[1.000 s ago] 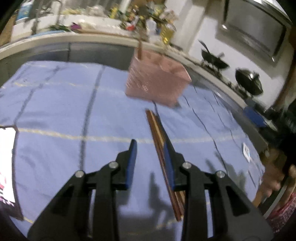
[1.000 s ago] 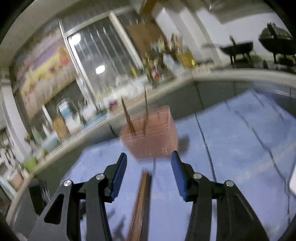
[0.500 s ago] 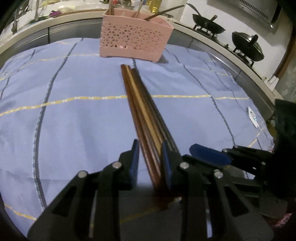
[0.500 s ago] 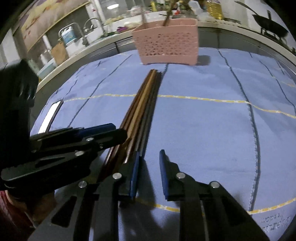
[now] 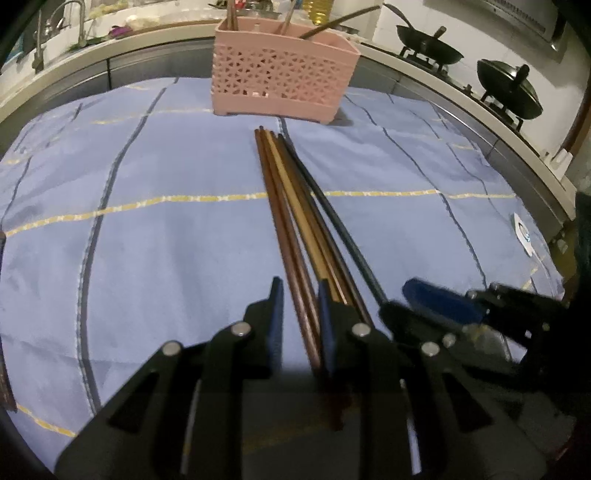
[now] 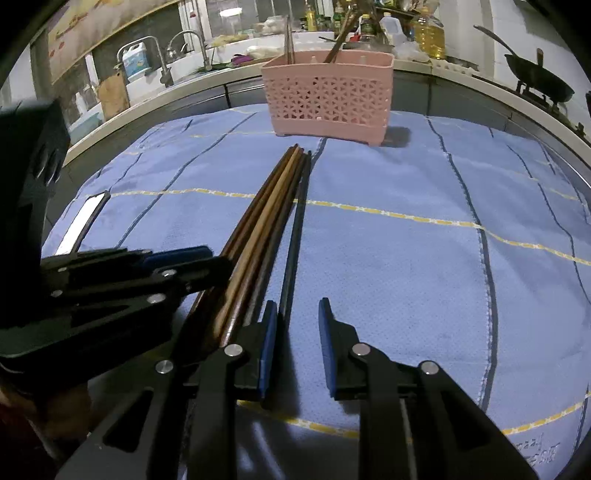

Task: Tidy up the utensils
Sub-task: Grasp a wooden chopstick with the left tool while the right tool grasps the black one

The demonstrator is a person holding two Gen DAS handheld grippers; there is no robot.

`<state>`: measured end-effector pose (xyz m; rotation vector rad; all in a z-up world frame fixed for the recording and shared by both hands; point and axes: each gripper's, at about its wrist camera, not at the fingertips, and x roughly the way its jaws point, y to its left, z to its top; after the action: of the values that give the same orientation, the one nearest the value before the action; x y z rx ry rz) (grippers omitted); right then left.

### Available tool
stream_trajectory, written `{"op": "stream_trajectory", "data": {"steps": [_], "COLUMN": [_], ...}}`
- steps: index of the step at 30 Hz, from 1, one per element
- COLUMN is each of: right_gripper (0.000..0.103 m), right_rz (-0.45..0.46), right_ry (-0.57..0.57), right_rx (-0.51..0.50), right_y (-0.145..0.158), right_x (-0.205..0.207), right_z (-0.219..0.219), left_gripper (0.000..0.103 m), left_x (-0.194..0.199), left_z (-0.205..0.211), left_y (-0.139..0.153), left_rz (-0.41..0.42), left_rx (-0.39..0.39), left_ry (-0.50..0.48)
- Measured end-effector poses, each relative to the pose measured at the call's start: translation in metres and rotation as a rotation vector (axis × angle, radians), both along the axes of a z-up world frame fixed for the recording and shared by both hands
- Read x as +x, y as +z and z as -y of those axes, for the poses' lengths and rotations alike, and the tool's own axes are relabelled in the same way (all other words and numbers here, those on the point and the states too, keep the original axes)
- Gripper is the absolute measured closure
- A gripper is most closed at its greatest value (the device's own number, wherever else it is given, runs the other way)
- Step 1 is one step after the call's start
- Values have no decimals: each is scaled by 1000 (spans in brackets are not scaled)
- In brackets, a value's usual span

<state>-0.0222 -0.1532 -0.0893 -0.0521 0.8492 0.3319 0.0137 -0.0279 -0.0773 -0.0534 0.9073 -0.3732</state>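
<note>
Black chopstick (image 6: 293, 243) now apart from bundle (image 6: 258, 229); label unreadable.

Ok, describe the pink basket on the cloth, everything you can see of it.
The pink basket is a rectangular holder, apparently plastic, with walls pierced in a lattice of small triangles, a plain rim and short feet. It stands upright on the blue cloth at the far end, near the counter edge. Inside, several chopsticks stick up and lean, and a dark handle juts out of it to one side. The loose chopsticks on the cloth point toward it, their tips stopping short of its base. Neither gripper touches it.
</note>
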Motion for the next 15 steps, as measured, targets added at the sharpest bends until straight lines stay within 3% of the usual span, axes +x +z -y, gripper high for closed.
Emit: {"op": "stream_trajectory", "data": {"steps": [3,8,15], "right_gripper": [80,80,80], "right_rz": [13,1,16], "right_ry": [-2,-74,-54], "right_rx": [-18,11,-9], "right_y": [0,0,-1], "right_x": [1,8,4], "right_z": [0,19,11], "left_gripper": [84,84,84], "left_x": [3,3,1], "left_z": [-8,-18,-5], "left_y": [0,0,1], "left_rz": [-32,-36,5], "left_rx": [-55,-68,10], "left_ry": [6,31,35]}}
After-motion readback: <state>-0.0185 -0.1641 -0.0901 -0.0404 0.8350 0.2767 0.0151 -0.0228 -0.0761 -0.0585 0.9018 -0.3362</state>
